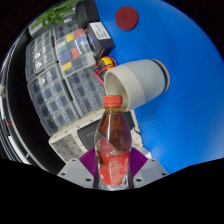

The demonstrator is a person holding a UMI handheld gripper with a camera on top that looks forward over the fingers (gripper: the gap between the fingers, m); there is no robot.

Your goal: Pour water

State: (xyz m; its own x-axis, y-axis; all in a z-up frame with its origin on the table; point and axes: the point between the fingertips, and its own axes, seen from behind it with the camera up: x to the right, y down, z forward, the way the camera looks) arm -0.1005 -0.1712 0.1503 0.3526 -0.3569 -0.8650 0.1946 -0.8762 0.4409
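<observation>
Hand-held gripper (pixel 112 165) clamps red-capped bottle (pixel 112 140) | white cup (pixel 138 80) tipped just beyond | blue bench (pixel 185 110)

Bottle (pixel 112 148): clear plastic, filled with reddish liquid, red band at the neck, cap removed. Pose: near upright, mouth tipped slightly toward 12 o'clock. Location: between the fingers of the gripper (pixel 112 168), purple pads pressed against its lower body on both sides.

Cup (pixel 138 80): white, cylindrical, lying on its side in mid-air, open mouth facing 8 o'clock. Location: at 1 o'clock from the bottle mouth, its lower rim just above and touching or nearly touching the bottle opening. Contents of cup not discernible.
</observation>
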